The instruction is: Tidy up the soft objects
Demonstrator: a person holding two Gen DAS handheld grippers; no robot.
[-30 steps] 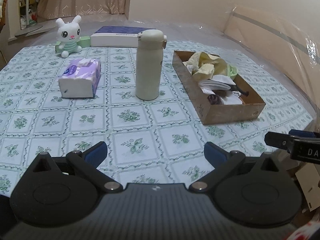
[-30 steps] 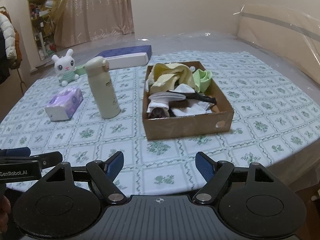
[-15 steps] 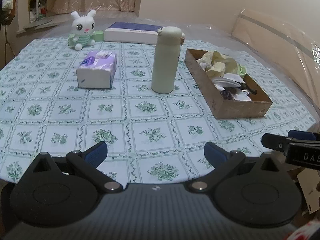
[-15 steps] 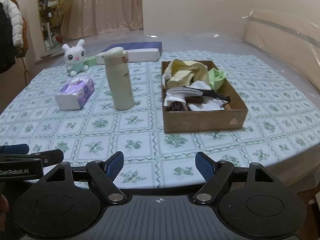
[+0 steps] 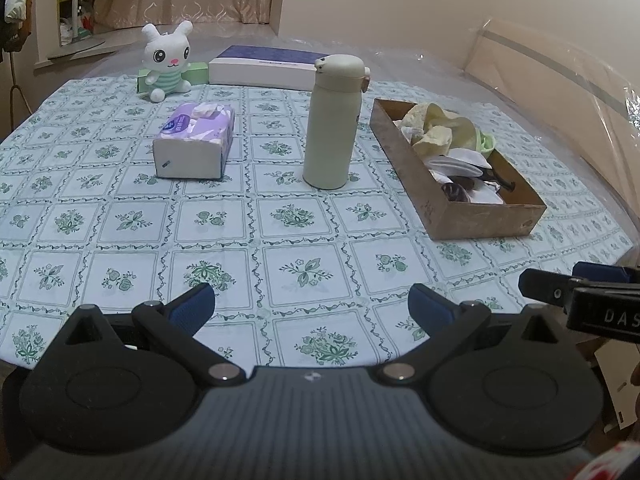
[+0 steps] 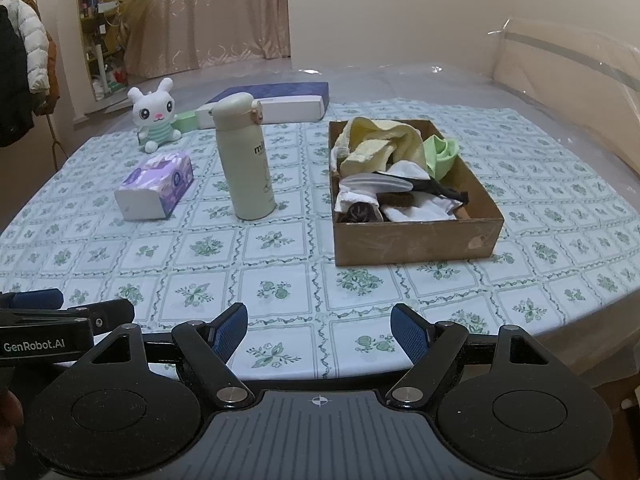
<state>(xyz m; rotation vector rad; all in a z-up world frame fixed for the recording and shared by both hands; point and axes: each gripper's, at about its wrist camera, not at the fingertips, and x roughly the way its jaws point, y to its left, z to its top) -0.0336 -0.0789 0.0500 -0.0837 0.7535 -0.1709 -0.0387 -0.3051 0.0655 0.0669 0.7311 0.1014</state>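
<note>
Green-flowered checked tablecloth covers a round table in a beige-walled room, and at centre right of the right wrist view sits an open cardboard box heaped with soft goods: a pale yellow towel bunched at the far end, a light green cloth tucked in the far right corner, white fabric near the front wall, and dark pieces among them that are too tangled to name. Left of the box stand a cream flask upright, a purple tissue pack lying flat, and, at upper left, a white plush rabbit sitting against a green block, with a flat blue-and-white box behind. As a judgement, the scene fits two stages: cloths gathered into the box with the rabbit and tissues left outside, or a jumbled box awaiting sorting; the pile is loose and unfolded either way. Both tools hover low over the near table edge, well apart from every item. In the left wrist view the left gripper stands spread wide with nothing between its blue pads; the right gripper is likewise released and empty.
</note>
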